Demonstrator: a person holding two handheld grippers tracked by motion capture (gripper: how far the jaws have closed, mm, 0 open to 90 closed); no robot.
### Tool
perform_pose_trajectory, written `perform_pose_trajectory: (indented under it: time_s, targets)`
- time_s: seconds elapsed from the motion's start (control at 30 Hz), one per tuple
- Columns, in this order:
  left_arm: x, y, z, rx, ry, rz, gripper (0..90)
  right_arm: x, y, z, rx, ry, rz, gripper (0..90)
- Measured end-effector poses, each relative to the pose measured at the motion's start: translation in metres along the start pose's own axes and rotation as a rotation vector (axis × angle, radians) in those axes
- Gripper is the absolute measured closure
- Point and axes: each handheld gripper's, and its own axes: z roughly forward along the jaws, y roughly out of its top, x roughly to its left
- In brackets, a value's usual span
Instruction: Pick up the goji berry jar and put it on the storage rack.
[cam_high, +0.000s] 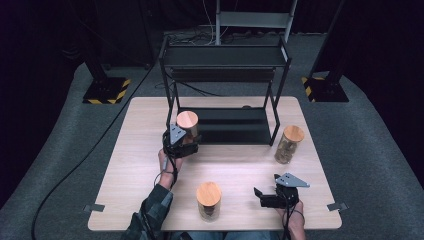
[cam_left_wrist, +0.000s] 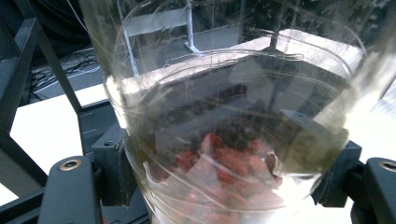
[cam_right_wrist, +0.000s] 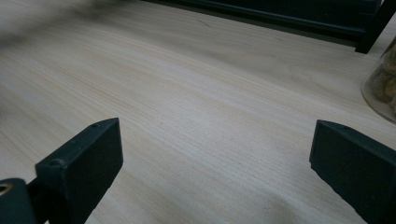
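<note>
My left gripper (cam_high: 187, 137) is shut on a clear glass jar (cam_high: 187, 120) with a round wooden lid, close to the left front leg of the black rack (cam_high: 225, 55). In the left gripper view the jar (cam_left_wrist: 224, 107) stands between both jaws, with red dried pieces in its bottom. I cannot tell whether it rests on the table or hangs just above it. My right gripper (cam_high: 258, 194) lies near the table's front right with its jaws wide open. Between them, my right gripper (cam_right_wrist: 210, 172) has just bare wood.
A second lidded jar (cam_high: 208, 200) stands at the front middle of the wooden table (cam_high: 150, 200). A third lidded jar (cam_high: 289, 144) with brown contents stands right of the rack; its edge (cam_right_wrist: 384, 88) is also in the right gripper view. The rack's lower shelf (cam_high: 230, 126) is bare.
</note>
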Motion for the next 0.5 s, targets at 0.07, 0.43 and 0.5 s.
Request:
perform_pose_trajectory:
  time_s: [0.07, 0.43, 0.5]
  targets:
    - [0.0001, -0.0004, 0.0017, 0.004, 0.001, 0.001, 25.0, -0.0001, 0.0, 0.0, 0.0, 0.001, 0.0, 2.1]
    - [0.0031, 0.0019, 0.0092, 0.008, 0.007, 0.005, 25.0, -0.0001, 0.0001, 0.0001, 0.001, 0.001, 0.001, 2.1]
    - [0.0036, 0.0025, 0.0109, 0.009, 0.009, 0.004, 25.0, -0.0001, 0.0001, 0.0001, 0.001, 0.0, 0.002, 2.1]
